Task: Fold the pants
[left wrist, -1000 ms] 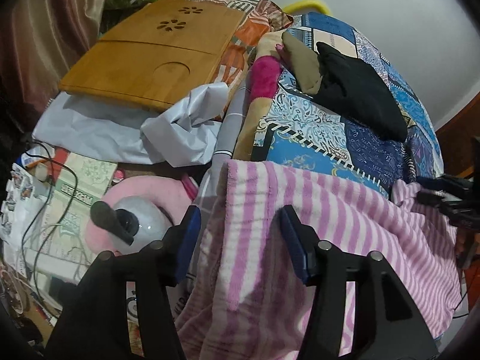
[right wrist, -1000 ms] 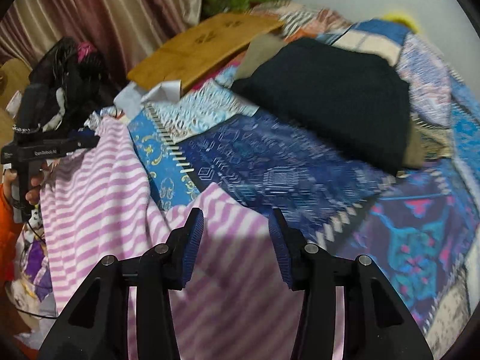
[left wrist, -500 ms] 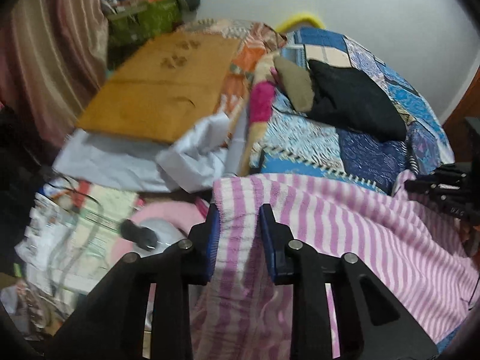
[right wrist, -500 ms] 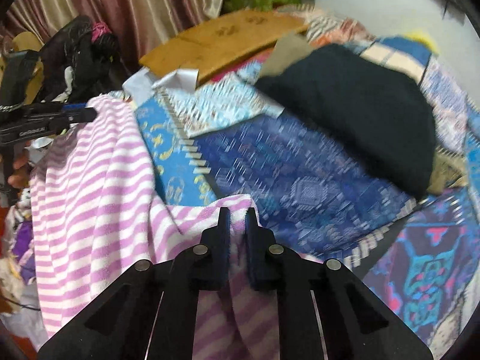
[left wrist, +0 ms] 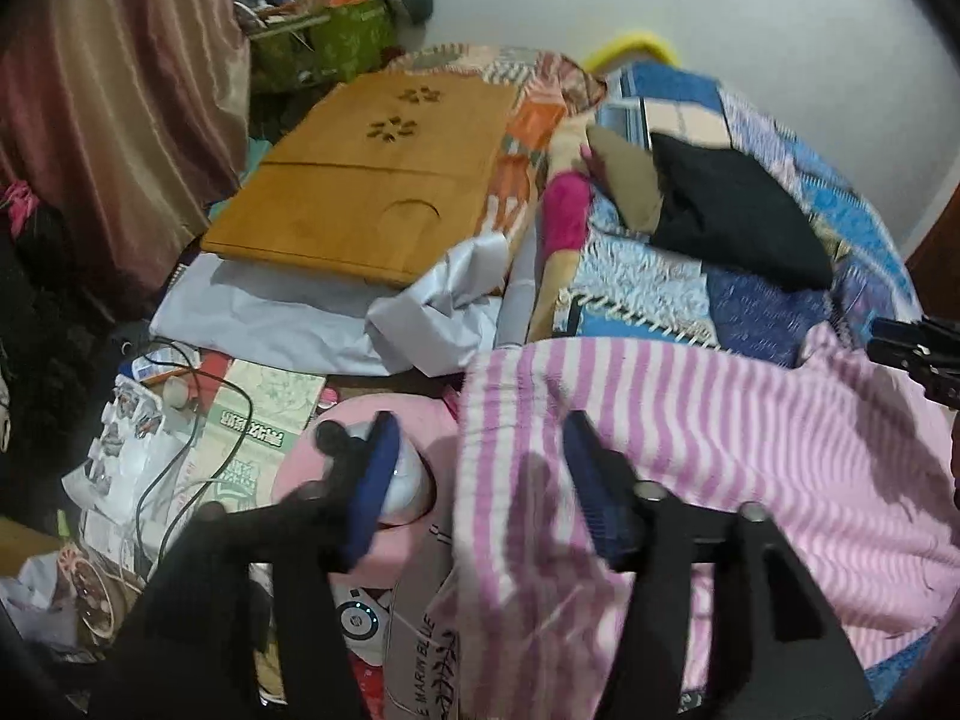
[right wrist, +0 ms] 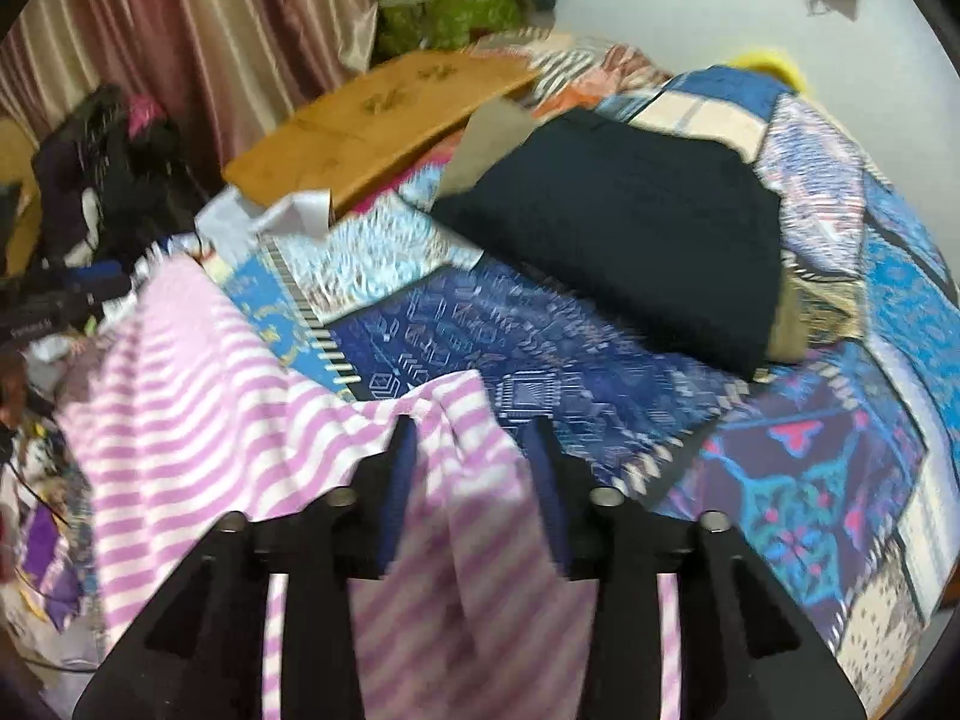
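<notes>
The pink-and-white striped cotton pants [left wrist: 750,450] lay bunched across the near edge of the bed with the blue patterned patchwork quilt [right wrist: 600,348], filling the lower middle and lower right of the left wrist view and the lower left of the right wrist view. The left gripper [left wrist: 480,468] had just been opening — its jaws stood apart, released, the pants' corner between them but unpressed. The right gripper [right wrist: 474,450] had likewise just parted its jaws around a fold of striped cloth. A folded black garment [right wrist: 630,228] lay on the quilt further back, and a wooden lap tray [left wrist: 372,174] sat at upper left.
</notes>
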A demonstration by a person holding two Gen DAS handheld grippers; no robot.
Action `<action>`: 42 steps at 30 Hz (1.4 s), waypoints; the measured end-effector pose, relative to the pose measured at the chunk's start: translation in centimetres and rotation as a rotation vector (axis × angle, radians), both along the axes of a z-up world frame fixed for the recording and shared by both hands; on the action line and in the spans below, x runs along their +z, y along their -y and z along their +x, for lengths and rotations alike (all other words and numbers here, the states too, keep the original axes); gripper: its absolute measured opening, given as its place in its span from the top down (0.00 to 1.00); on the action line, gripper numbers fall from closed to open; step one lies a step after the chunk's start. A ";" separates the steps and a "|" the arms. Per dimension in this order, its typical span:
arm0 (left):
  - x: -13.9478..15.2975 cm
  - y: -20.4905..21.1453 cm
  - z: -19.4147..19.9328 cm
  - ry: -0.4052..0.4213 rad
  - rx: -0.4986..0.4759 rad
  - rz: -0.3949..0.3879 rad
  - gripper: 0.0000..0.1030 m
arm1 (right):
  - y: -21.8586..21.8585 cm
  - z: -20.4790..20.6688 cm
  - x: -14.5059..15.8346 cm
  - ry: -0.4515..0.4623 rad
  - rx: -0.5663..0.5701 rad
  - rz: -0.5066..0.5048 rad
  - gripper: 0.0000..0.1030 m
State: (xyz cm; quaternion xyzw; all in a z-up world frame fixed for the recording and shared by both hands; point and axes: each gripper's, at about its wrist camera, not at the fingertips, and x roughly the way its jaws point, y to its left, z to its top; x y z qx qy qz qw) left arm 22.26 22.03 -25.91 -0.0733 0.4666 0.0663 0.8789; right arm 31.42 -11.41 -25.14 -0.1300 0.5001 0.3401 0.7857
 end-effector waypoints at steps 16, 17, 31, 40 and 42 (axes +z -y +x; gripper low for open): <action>-5.5 0.9 -5.6 -0.120 -0.006 -0.203 0.24 | 12.7 -4.5 1.9 0.065 -0.264 -0.069 0.54; -5.6 1.1 -5.4 -0.120 -0.010 -0.211 0.28 | 13.1 -4.7 1.6 0.057 -0.266 -0.075 0.54; -2.0 1.4 -6.8 -0.022 0.071 0.026 0.74 | 13.5 -4.0 -2.2 0.030 -0.262 -0.137 0.55; -4.9 1.4 -8.3 -0.121 0.013 0.064 0.66 | 15.8 -3.5 -2.1 0.039 -0.342 -0.143 0.57; -3.8 1.0 -8.6 -0.106 0.016 0.038 0.64 | 16.3 -4.0 -1.5 0.049 -0.358 -0.157 0.57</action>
